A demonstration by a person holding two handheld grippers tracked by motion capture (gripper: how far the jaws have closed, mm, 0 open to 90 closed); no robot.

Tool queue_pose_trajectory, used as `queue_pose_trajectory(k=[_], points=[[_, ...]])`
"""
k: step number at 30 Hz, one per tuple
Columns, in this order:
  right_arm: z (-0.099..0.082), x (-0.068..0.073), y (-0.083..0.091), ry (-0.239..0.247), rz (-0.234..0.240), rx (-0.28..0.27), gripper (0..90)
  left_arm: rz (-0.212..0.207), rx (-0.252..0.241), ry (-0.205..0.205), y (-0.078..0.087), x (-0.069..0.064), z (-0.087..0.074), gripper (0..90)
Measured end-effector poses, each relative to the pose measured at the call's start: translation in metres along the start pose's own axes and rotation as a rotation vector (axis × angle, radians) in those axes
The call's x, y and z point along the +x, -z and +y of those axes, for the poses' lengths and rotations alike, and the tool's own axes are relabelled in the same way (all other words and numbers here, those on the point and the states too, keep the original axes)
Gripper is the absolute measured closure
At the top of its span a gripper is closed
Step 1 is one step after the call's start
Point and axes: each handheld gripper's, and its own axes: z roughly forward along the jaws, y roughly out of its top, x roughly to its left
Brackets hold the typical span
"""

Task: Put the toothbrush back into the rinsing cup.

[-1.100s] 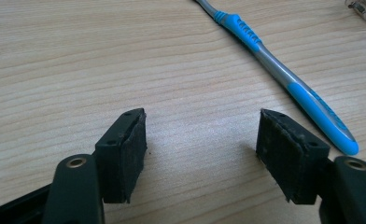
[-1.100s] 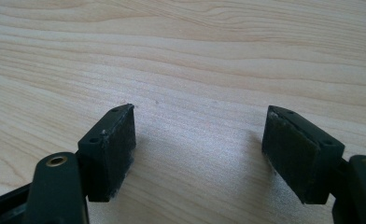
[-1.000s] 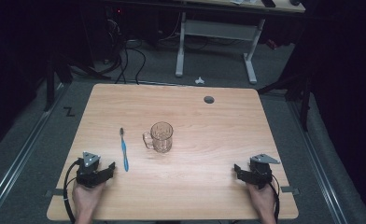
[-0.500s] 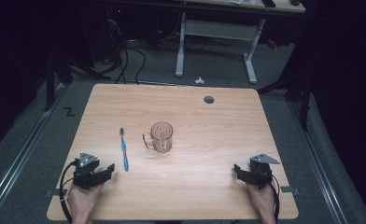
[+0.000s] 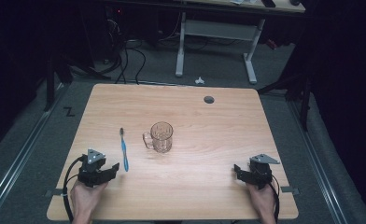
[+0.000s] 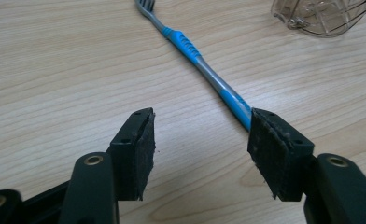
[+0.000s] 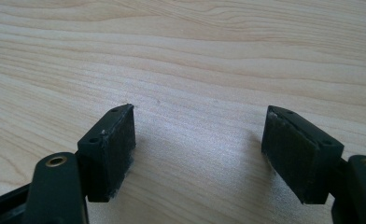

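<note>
A blue and grey toothbrush (image 5: 123,149) lies flat on the wooden table (image 5: 209,126), left of a clear glass mug (image 5: 161,136) that stands upright near the middle. My left gripper (image 5: 110,169) hovers at the front left, just short of the handle end. In the left gripper view the toothbrush (image 6: 190,46) runs away from the tip of the right-hand jaw, and the mug (image 6: 321,16) sits at the top right. The left gripper (image 6: 200,140) is open; its jaws have just been closing with nothing between them. My right gripper (image 5: 237,171), also (image 7: 200,140), stands open over bare wood at the front right.
A round grey cable hole (image 5: 209,99) sits near the table's far edge. Behind the table stand a white desk frame (image 5: 216,37) and loose cables (image 5: 130,56) on the dark floor. A cable trails from each gripper off the front edge.
My left gripper has risen a little and edged toward the toothbrush's handle end, with its jaws slightly narrower. The right gripper, toothbrush and mug have stayed put.
</note>
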Motion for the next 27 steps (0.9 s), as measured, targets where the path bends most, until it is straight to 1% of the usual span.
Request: queue_pose_trajectory(k=[1, 2, 3, 4, 6, 8, 9, 14, 16, 18, 20, 22, 24, 27], points=[[0.000, 0.000, 0.000, 0.000, 0.000, -0.001, 26.0, -0.004, 0.004, 0.002, -0.001, -0.001, 0.001, 40.5], [0.000, 0.000, 0.000, 0.000, 0.000, -0.001, 26.0, -0.012, 0.017, 0.012, -0.003, -0.002, 0.004, 39.7], [0.000, 0.000, 0.000, 0.000, 0.000, -0.001, 26.0, -0.012, 0.017, 0.012, -0.003, -0.002, 0.004, 38.6], [0.000, 0.000, 0.000, 0.001, 0.000, 0.000, 26.0, -0.024, 0.026, 0.036, -0.005, -0.002, 0.008, 38.5], [0.000, 0.000, 0.000, 0.001, 0.000, 0.000, 26.0, -0.019, 0.029, 0.036, -0.005, -0.002, 0.010, 40.3], [0.000, 0.000, 0.000, 0.003, 0.002, -0.001, 26.0, -0.002, 0.041, 0.028, -0.007, -0.003, 0.016, 41.3], [0.000, 0.000, 0.000, 0.003, 0.002, -0.001, 26.0, -0.002, 0.041, 0.028, -0.007, -0.003, 0.016, 41.5], [0.000, 0.001, 0.000, 0.005, 0.003, -0.001, 26.3, 0.028, 0.068, 0.006, -0.012, -0.005, 0.027, 40.9], [0.000, 0.001, 0.000, 0.008, 0.004, -0.001, 26.2, 0.031, 0.068, 0.004, -0.013, -0.006, 0.028, 40.6], [0.000, 0.001, 0.000, 0.008, 0.005, -0.001, 26.2, 0.042, 0.077, -0.002, -0.015, -0.006, 0.032, 40.3], [0.000, 0.001, 0.000, 0.010, 0.007, -0.002, 26.2, 0.045, 0.074, 0.001, -0.018, -0.007, 0.038, 39.5], [0.000, 0.001, 0.000, 0.010, 0.007, -0.002, 26.2, 0.042, 0.070, 0.003, -0.018, -0.007, 0.040, 38.9], [0.000, 0.001, 0.000, 0.011, 0.008, -0.002, 26.2, 0.047, 0.077, 0.008, -0.020, -0.006, 0.043, 38.8], [0.000, 0.001, 0.000, 0.010, 0.009, -0.002, 26.2, 0.060, 0.087, 0.002, -0.023, -0.007, 0.048, 38.8]])
